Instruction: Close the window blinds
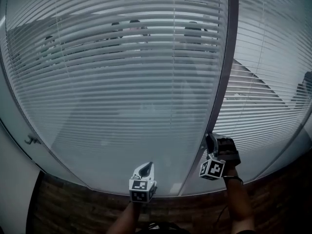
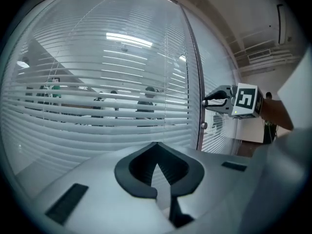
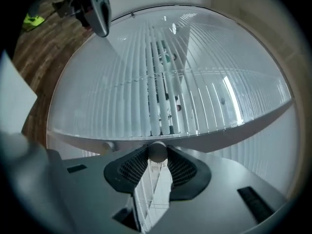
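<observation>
White slatted blinds (image 1: 122, 82) hang behind glass on both sides of a dark upright frame post (image 1: 223, 82). Through the tilted slats (image 2: 97, 116) I can see a room beyond. My right gripper (image 1: 210, 147) is at the post, rolled onto its side, shut on a small round grey knob (image 3: 157, 151) that sits between its fingertips. In the left gripper view, this gripper (image 2: 210, 101) touches the post. My left gripper (image 1: 144, 168) hangs lower and to the left, short of the glass, with its jaw tips together (image 2: 156, 144) and nothing held.
A second small knob (image 2: 204, 126) sticks out of the post just below the gripped one. A metal fitting (image 1: 32, 140) sits on the window's left frame. Below the glass are a sill edge and wood-pattern floor (image 1: 73, 208). People stand beyond the blinds.
</observation>
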The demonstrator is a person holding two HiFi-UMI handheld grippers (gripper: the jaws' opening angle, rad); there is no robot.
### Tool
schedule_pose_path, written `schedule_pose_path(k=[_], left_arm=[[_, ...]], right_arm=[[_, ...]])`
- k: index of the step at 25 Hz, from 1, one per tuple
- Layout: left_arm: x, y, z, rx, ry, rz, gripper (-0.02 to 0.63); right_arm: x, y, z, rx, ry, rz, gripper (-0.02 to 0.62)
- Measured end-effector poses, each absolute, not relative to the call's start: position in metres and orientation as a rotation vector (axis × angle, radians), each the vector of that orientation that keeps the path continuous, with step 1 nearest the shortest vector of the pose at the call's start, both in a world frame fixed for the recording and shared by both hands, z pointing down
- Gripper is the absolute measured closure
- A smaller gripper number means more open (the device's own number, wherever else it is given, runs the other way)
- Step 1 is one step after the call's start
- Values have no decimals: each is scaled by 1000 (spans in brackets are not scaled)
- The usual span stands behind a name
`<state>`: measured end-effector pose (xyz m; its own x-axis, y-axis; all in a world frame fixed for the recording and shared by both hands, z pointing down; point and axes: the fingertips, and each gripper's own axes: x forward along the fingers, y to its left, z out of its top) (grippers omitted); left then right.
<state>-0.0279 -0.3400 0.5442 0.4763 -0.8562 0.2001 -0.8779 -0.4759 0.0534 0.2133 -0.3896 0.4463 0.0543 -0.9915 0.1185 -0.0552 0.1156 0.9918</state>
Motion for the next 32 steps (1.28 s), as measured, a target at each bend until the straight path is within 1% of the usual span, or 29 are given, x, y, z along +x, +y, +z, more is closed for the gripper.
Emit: schedule_pose_path(k=[5, 13, 16, 19, 22, 25, 28, 32], left_arm=[[-25, -339, 543, 2567, -1514, 217, 611], [-26, -338, 548, 2559, -1498, 211, 611], [-26, -338, 549, 2557, -1497, 203, 611], [-25, -338, 547, 2559, -1501, 203, 611], [-24, -337, 545, 2564, -1499, 201, 611], [-24, -337, 546, 2562, -1504, 199, 611], [-28, -337, 547, 2548, -1513, 198, 611], [-31, -338, 546, 2549, -1521, 199, 611]], right_arm=[[213, -389, 447, 1110, -1241, -1101, 466], [212, -384, 434, 1525, -1734, -774, 460], [218, -382, 434, 1732, -1980, -514, 451], [227, -383, 437, 1969, -2247, -131, 449], [229, -383, 440, 2082, -2346, 141, 449], [230, -382, 437, 2152, -2330, 180, 451], [232, -384, 436, 2169, -2311, 148, 466], [231, -383, 436, 2147, -2266, 74, 468]])
